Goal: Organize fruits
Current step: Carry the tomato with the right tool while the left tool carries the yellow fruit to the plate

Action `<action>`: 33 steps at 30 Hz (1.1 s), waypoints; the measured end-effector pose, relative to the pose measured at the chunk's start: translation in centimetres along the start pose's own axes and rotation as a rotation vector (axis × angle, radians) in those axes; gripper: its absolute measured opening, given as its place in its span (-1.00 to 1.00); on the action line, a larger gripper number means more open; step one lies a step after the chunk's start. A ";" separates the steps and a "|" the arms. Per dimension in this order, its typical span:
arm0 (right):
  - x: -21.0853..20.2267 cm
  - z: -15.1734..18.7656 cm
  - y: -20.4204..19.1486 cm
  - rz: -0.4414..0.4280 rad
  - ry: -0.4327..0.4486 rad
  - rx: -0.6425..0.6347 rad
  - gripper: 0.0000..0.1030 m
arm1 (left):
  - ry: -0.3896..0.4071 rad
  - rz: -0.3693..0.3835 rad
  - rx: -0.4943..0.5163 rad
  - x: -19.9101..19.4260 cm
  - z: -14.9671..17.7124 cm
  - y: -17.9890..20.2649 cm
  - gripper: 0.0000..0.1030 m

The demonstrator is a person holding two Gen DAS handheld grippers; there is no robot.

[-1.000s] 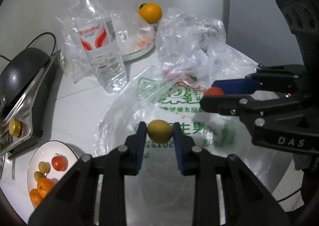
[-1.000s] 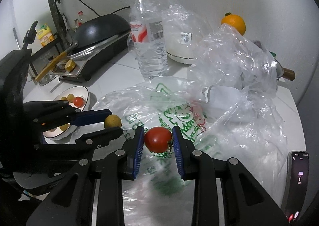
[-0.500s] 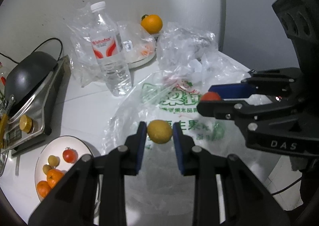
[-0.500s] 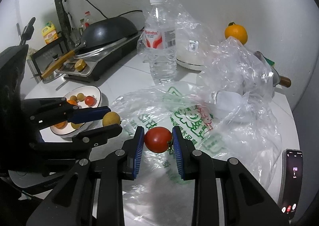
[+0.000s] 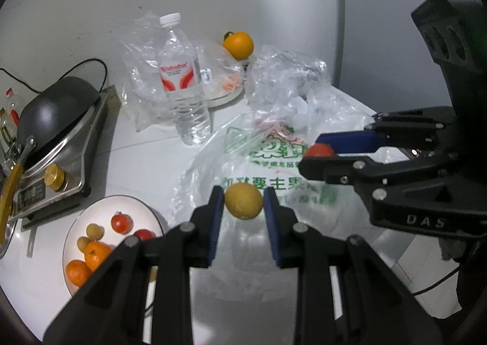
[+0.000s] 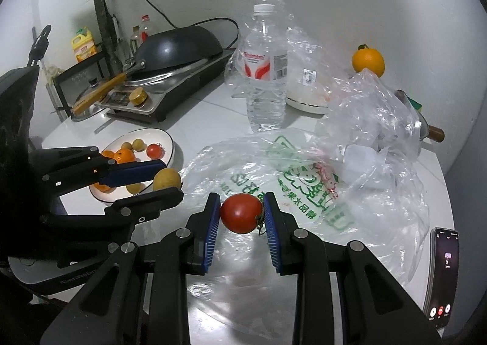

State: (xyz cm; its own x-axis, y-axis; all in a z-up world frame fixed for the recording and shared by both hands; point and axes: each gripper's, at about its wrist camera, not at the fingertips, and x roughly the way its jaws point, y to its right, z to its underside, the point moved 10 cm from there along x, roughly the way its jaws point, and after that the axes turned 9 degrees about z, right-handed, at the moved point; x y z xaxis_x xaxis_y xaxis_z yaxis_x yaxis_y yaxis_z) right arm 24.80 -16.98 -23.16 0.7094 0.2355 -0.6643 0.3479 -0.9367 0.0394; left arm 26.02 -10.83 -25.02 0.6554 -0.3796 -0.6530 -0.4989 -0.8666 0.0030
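- Lifting: left gripper (image 5: 243,205) fingers clamp a yellow fruit (image 5: 243,200), right gripper (image 6: 242,213) fingers clamp a tomato (image 6: 241,213); both higher above the plastic bag (image 6: 304,180) than a second ago, likely plate-bound.
- Plate (image 5: 76,232) on tabletop (image 5: 146,159): tangerines, tomatoes, small yellow fruits.
- Far: orange (image 5: 238,45) by wall.

The white counter (image 6: 213,107) is bare between the plate (image 6: 170,150) and the water bottle (image 6: 266,71), so a gripper could pass there. The printed plastic bag (image 6: 304,180) covers the middle, and crumpled clear bags (image 6: 374,119) stand tall on its far right. The stove with the wok (image 6: 179,49) blocks the left back side. A phone (image 6: 443,272) lies at the right edge. The plate itself has free room near its front rim, beside the fruits
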 end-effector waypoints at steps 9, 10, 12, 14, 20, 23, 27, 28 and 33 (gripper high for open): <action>-0.1 0.0 -1.6 -0.002 -0.007 -0.021 -0.40 | 0.011 -0.004 -0.020 -1.6 1.0 -1.0 -0.46; -0.1 -0.1 -1.8 -0.003 -0.007 -0.024 -0.40 | 0.012 -0.005 -0.022 -1.8 1.1 -1.2 -0.46; -0.1 -0.2 -2.2 -0.006 -0.008 -0.030 -0.40 | 0.014 -0.006 -0.030 -2.1 1.3 -1.5 -0.46; -0.1 -0.3 -2.7 -0.010 -0.007 -0.036 -0.40 | 0.015 -0.012 -0.034 -2.5 1.5 -1.8 -0.46; 0.3 -0.1 -3.8 -0.018 -0.019 -0.051 -0.40 | 0.016 -0.022 -0.053 -3.4 2.7 -2.7 -0.46; 0.6 -0.1 -4.2 -0.018 -0.023 -0.057 -0.40 | 0.017 -0.034 -0.063 -3.9 3.5 -3.3 -0.46; 1.1 0.0 -5.0 -0.018 -0.034 -0.068 -0.40 | 0.004 -0.043 -0.089 -4.1 4.8 -4.4 -0.46; 1.2 0.0 -5.2 -0.019 -0.036 -0.072 -0.40 | 0.001 -0.044 -0.093 -4.1 5.0 -4.6 -0.46; 1.7 -0.2 -6.3 -0.021 -0.045 -0.087 -0.40 | -0.003 -0.057 -0.116 -4.6 6.2 -5.9 -0.46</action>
State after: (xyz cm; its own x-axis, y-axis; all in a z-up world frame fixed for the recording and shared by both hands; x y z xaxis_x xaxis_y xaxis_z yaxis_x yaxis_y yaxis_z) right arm 23.90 -10.61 -24.41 0.6736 0.2412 -0.6986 0.4159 -0.9051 0.0885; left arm 22.40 -1.96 -26.72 0.6793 -0.3277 -0.6566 -0.3917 -0.9186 0.0533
